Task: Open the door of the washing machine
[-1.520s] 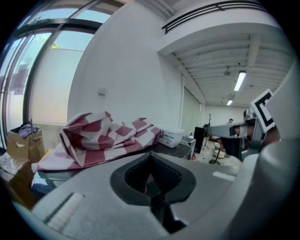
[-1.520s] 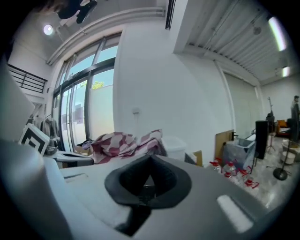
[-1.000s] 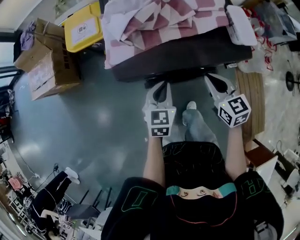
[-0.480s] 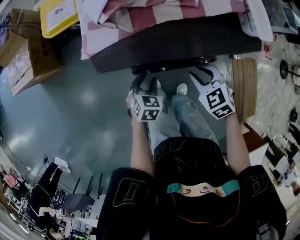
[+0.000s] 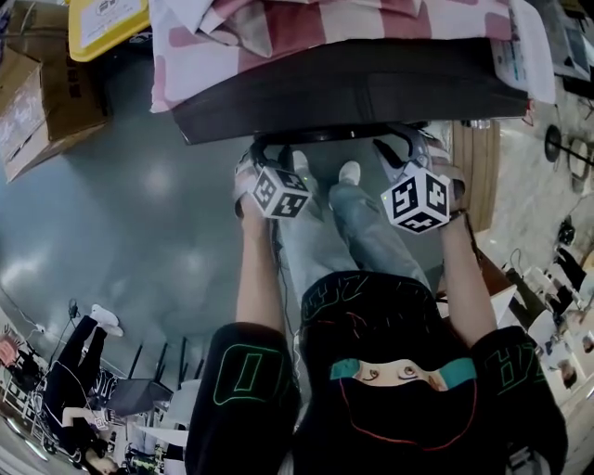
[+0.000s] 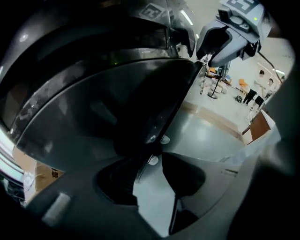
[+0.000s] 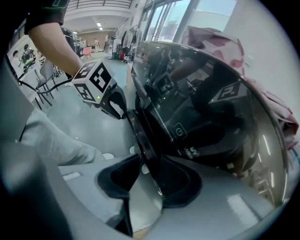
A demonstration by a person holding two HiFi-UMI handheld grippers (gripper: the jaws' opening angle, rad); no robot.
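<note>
Washing machine door (image 7: 201,108) rim mid-frame between opening jaws of left gripper (image 6: 152,161) and right gripper (image 7: 149,169), unclamped — seat deeper, close both evenly, lift together without twisting.

A pink-and-white checked cloth (image 5: 306,28) lies heaped above the fingers (image 7: 180,183); a cardboard box (image 5: 42,102) and a yellow bin (image 5: 102,19) sit well off to their left.

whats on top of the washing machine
A pink and white checked cloth lies bunched across the top of the washing machine. The cloth covers most of that top, so anything lying beneath it cannot be seen.
</note>
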